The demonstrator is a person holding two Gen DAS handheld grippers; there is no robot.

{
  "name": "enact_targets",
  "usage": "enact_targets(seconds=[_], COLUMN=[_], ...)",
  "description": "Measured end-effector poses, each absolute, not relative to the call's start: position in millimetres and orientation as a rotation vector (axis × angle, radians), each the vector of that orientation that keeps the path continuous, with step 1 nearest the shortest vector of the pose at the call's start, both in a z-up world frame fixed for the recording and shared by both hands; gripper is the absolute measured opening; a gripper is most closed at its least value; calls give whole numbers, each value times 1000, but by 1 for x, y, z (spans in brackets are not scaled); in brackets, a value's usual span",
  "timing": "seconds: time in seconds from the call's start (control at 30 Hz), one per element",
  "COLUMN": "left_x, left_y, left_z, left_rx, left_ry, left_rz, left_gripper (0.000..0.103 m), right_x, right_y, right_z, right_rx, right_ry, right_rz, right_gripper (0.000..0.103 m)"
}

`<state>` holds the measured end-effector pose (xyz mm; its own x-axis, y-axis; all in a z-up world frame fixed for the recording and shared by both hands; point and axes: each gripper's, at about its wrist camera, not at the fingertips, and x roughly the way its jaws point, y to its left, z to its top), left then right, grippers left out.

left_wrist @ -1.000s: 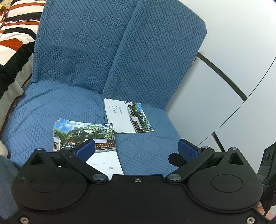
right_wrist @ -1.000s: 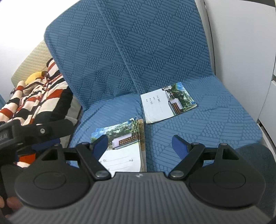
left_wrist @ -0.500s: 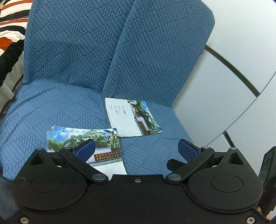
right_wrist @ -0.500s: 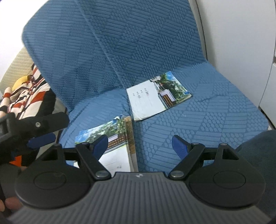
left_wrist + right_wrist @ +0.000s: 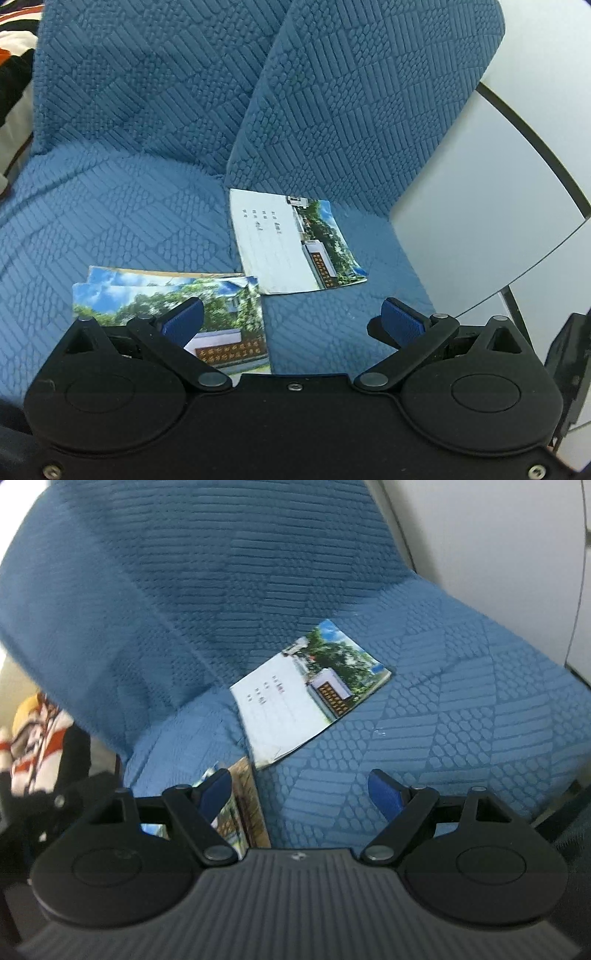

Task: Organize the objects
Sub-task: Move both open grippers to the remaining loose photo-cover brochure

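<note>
Fingers of left gripper (image 5: 291, 321) and right gripper (image 5: 299, 794) spread wide, empty, bare blue seat (image 5: 461, 716) between booklet stack (image 5: 166, 295) and single booklet (image 5: 291, 243).

Booklet (image 5: 295, 243) and booklet stack (image 5: 166, 295), flat

Your left gripper (image 5: 291, 323): fingers spread wide, empty, angled downward | your right gripper (image 5: 299, 794): fingers spread wide, empty, angled downward, just right of the left.
</note>
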<state>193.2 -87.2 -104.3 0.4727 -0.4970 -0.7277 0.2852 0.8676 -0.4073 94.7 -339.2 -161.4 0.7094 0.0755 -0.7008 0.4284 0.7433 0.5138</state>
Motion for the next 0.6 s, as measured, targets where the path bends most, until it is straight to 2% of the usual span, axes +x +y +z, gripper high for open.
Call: enact_targets(seconds=[0.33,0.43,0.47,0.53,0.6], left_x=[234,247,251,260,269], left_y=[-120,-130,-132,-139,-144], left_z=[-130,-141,-144,-150,-156], left_rx=[-201,-187,-187,-178,-176], left_ry=[1016,1055,1069,1078,1088], left_rz=[-502,-516,-522,-530,-533], left_gripper=[100,86,77,74,68], right_x=[123,134,137,144,152], right_y=[-377,-386,-387,-389,-396], right_z=[-185,-191,-191,-192,-199], right_rx=[901,928,915,889,942], right_ry=[741,738,735,736,743], right_rz=[-223,-237,-256,-283,-266], right_gripper=[83,83,83,83,76])
